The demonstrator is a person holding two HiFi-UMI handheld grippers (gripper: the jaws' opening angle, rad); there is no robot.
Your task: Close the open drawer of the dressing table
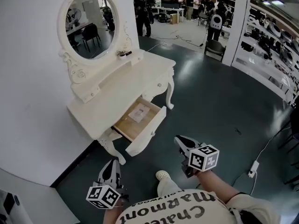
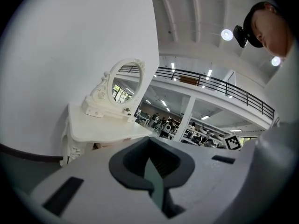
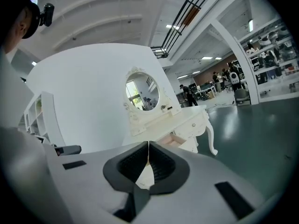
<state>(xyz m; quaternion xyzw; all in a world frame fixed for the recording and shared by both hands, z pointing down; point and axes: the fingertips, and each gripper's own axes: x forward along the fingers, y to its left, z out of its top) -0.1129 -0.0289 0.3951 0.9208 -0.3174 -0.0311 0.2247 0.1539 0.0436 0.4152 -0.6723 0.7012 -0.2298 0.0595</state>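
The drawer (image 1: pixel 140 120) juts from the dressing table's (image 1: pixel 117 90) front, long axis along that front. Only the head view shows the paper (image 1: pixel 139 112) inside. The left gripper (image 1: pixel 112 164) and right gripper (image 1: pixel 180 140), both closed and empty, face the table.

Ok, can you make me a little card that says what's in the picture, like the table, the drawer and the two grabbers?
place: big hall with a dark green floor
furniture: white dressing table with an oval mirror, against a white wall
drawer: pulled open, paper sheet lying inside
left gripper: jaws together, empty, away from the table
right gripper: jaws together, empty, away from the table
task: drawer not closed yet
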